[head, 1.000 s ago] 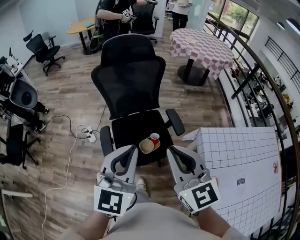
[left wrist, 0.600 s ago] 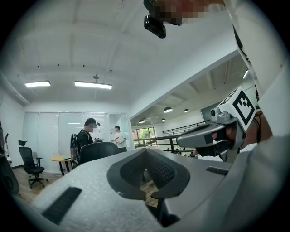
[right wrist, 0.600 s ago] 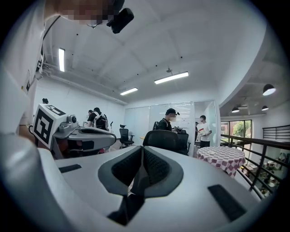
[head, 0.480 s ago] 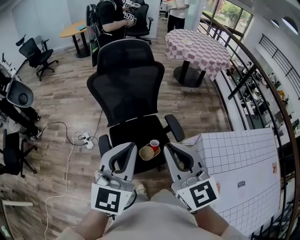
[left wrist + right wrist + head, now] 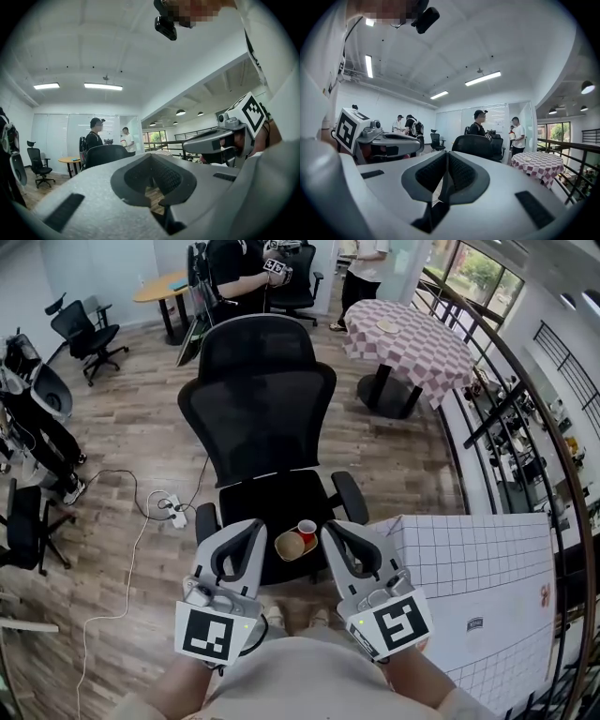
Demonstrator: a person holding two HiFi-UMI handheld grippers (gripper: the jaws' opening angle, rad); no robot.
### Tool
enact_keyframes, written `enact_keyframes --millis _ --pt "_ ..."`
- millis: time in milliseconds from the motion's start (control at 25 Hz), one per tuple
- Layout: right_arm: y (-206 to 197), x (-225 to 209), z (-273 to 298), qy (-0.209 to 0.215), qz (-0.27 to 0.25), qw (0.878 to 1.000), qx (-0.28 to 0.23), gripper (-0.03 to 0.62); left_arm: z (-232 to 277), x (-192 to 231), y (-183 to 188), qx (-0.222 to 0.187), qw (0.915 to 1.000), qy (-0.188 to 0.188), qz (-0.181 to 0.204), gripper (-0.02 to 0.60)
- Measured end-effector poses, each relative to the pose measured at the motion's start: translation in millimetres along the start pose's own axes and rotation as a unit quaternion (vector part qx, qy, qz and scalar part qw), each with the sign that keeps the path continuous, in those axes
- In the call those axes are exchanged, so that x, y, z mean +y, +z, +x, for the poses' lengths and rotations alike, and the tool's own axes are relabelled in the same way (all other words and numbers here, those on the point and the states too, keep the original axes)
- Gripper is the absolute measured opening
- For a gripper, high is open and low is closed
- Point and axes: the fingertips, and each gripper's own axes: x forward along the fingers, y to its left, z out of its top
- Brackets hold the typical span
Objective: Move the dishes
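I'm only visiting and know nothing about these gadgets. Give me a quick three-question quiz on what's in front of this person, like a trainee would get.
1. What do the dish and the cup rest on?
A. the checked table
B. the black chair's seat
C. the white gridded counter
2. True or false: the left gripper and the right gripper are both shut with nothing between their jaws.
3. Fill in: the cup's colour is ___.

Key: 1 B; 2 true; 3 red.
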Motion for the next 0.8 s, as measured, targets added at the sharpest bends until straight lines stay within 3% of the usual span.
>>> enact_keyframes --millis 480,800 --pt "-32 -20 7 0.018 0.031 0.999 0.039 0.031 26 -9 -19 0.019 0.9998 0.002 0.002 0.012" --pt "-87 -41 28 0.018 0.082 0.993 0.086 0.031 56 -13 -64 0.063 0.9976 -0.015 -0.025 0.012"
